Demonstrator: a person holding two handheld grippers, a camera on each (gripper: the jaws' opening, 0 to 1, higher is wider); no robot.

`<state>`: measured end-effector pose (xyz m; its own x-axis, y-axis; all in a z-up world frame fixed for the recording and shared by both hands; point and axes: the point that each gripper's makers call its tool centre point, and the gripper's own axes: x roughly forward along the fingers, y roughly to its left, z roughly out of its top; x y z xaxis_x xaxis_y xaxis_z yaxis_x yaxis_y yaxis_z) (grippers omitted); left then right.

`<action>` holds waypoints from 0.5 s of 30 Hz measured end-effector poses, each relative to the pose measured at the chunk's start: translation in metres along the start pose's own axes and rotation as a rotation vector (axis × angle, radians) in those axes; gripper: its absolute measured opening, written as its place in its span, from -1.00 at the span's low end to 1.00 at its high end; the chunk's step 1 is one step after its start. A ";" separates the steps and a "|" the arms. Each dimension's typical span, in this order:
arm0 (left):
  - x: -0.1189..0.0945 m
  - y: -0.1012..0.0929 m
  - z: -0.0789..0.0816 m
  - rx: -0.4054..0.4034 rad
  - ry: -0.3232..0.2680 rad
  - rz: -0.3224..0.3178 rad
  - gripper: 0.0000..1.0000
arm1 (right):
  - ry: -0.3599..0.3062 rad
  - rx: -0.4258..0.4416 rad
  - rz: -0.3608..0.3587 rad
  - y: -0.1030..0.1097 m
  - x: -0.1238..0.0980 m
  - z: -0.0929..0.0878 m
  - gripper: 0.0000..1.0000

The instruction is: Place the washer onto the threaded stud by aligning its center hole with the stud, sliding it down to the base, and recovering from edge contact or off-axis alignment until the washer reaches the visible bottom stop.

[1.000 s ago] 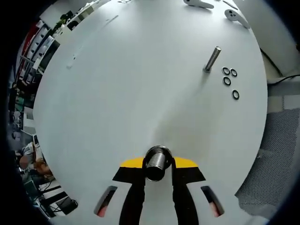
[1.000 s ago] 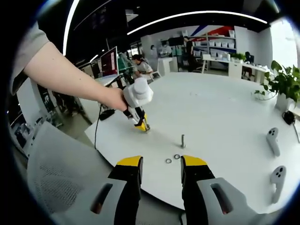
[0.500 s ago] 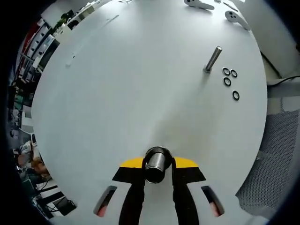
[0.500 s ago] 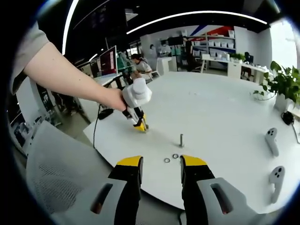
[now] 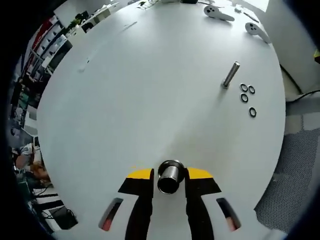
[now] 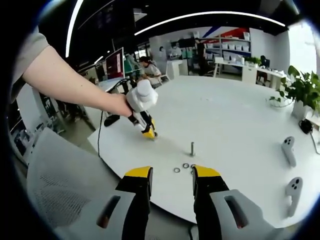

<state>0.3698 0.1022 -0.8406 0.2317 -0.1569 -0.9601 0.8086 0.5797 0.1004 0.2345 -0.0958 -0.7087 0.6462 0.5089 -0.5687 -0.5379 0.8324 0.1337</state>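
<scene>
The threaded stud [image 5: 230, 75] stands upright on the white round table [image 5: 140, 90]; it also appears as a small post [image 6: 192, 148] in the right gripper view. Several dark ring washers [image 5: 244, 98] lie flat on the table just right of the stud, and two washers [image 6: 185, 165] show above my right jaws. My left gripper [image 5: 169, 181] is shut on a short shiny metal cylinder [image 5: 169, 176], well short of the stud. In the right gripper view a person's hand holds that left gripper [image 6: 148, 132] down near the table. My right gripper [image 6: 171, 186] is open and holds nothing, hovering off the table's near edge.
Two white hand controllers [image 5: 218, 13] lie on the far side of the stud, and appear as controllers [image 6: 287, 149] at the right in the right gripper view. A grey mesh chair [image 6: 60, 190] stands by the table edge. A potted plant [image 6: 300, 90] and office desks lie beyond.
The left gripper has tilted and shifted slightly with the cylinder still in it, so its view now shows the stud and washers a little lower. The right gripper has barely moved.
</scene>
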 end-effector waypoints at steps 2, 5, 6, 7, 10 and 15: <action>-0.005 0.002 -0.001 -0.006 -0.014 0.017 -0.55 | 0.003 0.000 -0.001 0.000 0.000 0.000 -0.32; -0.013 0.003 0.001 -0.028 -0.052 0.037 -0.56 | 0.008 0.000 -0.007 -0.002 0.000 -0.001 -0.32; -0.017 0.004 0.003 -0.038 -0.074 0.040 -0.56 | 0.009 0.000 -0.010 -0.002 0.000 -0.001 -0.32; -0.019 0.003 0.004 -0.047 -0.085 0.040 -0.56 | 0.009 -0.002 -0.011 -0.002 0.000 -0.001 -0.32; -0.033 0.007 0.004 -0.100 -0.138 0.072 -0.56 | 0.014 -0.011 -0.017 -0.003 0.000 -0.002 -0.32; -0.045 0.004 0.000 -0.132 -0.202 0.078 -0.56 | 0.023 -0.021 -0.030 -0.004 -0.001 -0.003 -0.32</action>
<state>0.3627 0.1116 -0.7971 0.4049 -0.2568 -0.8776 0.7095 0.6937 0.1244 0.2346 -0.1007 -0.7116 0.6497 0.4783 -0.5909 -0.5298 0.8423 0.0992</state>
